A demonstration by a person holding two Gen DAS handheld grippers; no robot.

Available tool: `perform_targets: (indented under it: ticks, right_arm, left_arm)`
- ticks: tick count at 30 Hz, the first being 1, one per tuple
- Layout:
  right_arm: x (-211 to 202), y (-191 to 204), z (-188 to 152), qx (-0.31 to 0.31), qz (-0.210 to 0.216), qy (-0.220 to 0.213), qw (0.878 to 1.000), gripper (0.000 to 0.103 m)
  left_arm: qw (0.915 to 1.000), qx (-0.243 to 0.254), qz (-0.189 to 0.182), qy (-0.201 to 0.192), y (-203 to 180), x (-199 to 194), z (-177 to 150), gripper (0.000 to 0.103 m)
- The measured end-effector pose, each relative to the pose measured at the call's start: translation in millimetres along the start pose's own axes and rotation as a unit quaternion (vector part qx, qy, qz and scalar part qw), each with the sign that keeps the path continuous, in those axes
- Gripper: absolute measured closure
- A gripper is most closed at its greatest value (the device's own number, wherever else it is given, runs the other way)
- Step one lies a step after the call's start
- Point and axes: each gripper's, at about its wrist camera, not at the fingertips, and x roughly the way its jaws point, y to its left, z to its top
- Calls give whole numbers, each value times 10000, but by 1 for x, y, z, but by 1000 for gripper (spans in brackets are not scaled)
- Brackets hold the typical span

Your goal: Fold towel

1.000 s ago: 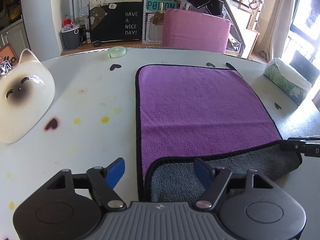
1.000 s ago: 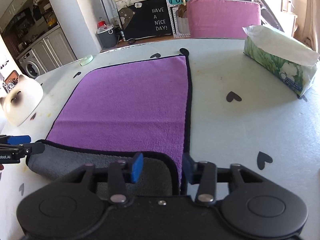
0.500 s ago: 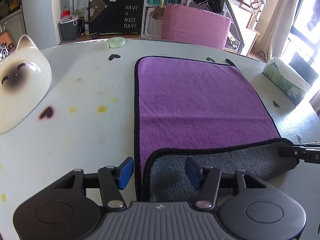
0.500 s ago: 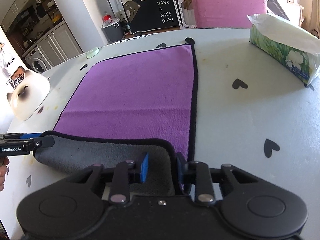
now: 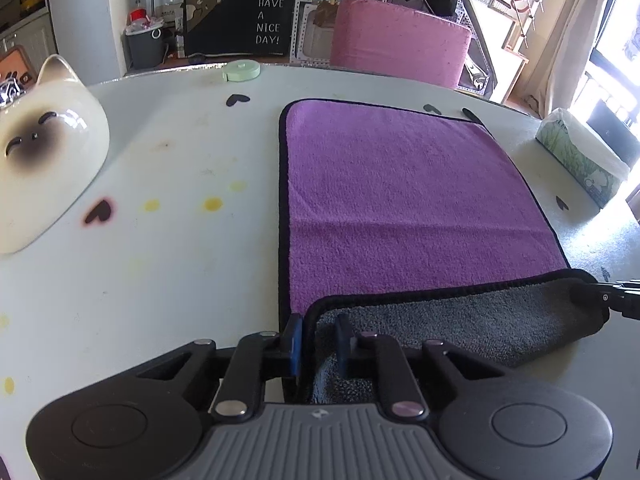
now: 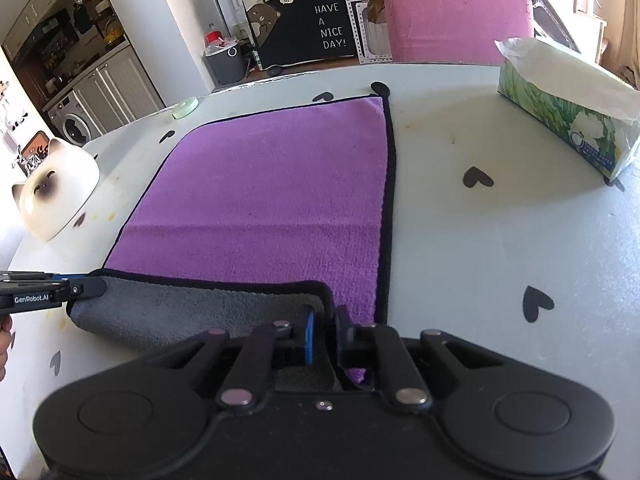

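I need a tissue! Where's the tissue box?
The tissue box sits on the table, far right in the right wrist view, right of the purple towel.

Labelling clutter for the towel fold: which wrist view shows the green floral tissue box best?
Right wrist view: the green floral tissue box sits large and unobstructed at upper right, its side print and the white tissue on top readable. The left wrist view shows it small at the far right edge, washed out by window glare.

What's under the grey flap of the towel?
The grey flap lies folded onto the towel's purple side, which shows beyond it. Whatever lies directly beneath is covered, as is the table there.
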Motion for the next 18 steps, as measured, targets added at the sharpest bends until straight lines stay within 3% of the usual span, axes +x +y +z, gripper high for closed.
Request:
perform_targets:
  ticks: [11, 18]
  right_arm:
    - [-2, 7, 2, -283, -164, 7, 9995, 99]
    - [-6, 8, 7, -313, -172, -66, 9993, 99]
  left_arm:
    - [10000, 81, 14, 38, 0, -3, 0, 97]
    - [9998, 172, 112, -51, -4, -7, 5, 98]
